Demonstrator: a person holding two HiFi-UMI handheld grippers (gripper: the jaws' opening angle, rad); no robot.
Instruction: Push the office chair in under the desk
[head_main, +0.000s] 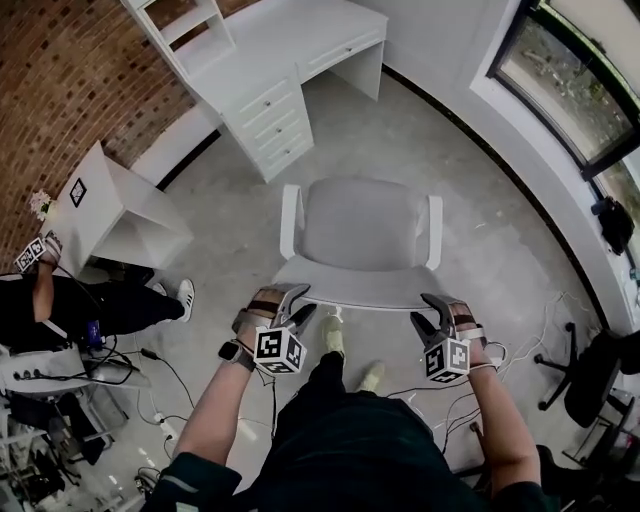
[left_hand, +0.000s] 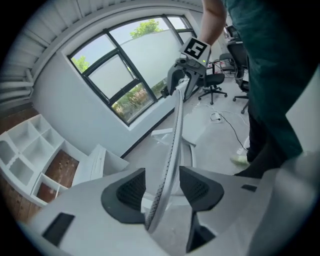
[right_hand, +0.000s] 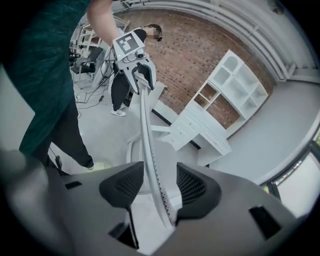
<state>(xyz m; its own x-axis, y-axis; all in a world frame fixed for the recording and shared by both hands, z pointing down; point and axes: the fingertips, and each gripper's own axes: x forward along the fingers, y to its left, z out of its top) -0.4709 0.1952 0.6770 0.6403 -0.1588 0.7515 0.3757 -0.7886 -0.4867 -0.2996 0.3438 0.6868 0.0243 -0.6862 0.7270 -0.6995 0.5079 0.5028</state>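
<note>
The white office chair (head_main: 362, 222) stands on the grey floor, its seat toward the white desk (head_main: 290, 50) and some way short of it. My left gripper (head_main: 293, 305) straddles the left end of the chair back's top rim (head_main: 350, 290), and my right gripper (head_main: 437, 310) straddles the right end. In the left gripper view the thin mesh rim (left_hand: 175, 135) runs between the jaws of the left gripper (left_hand: 162, 187) with a gap on each side. In the right gripper view the rim (right_hand: 145, 130) likewise passes between the jaws of the right gripper (right_hand: 159, 186). Both grippers are open.
A small white side table (head_main: 120, 210) stands at the left, with a seated person (head_main: 90, 300) beside it. A black office chair (head_main: 590, 380) and loose cables (head_main: 530, 330) lie at the right. A shelf unit (head_main: 185, 25) tops the desk; windows (head_main: 570, 80) line the right wall.
</note>
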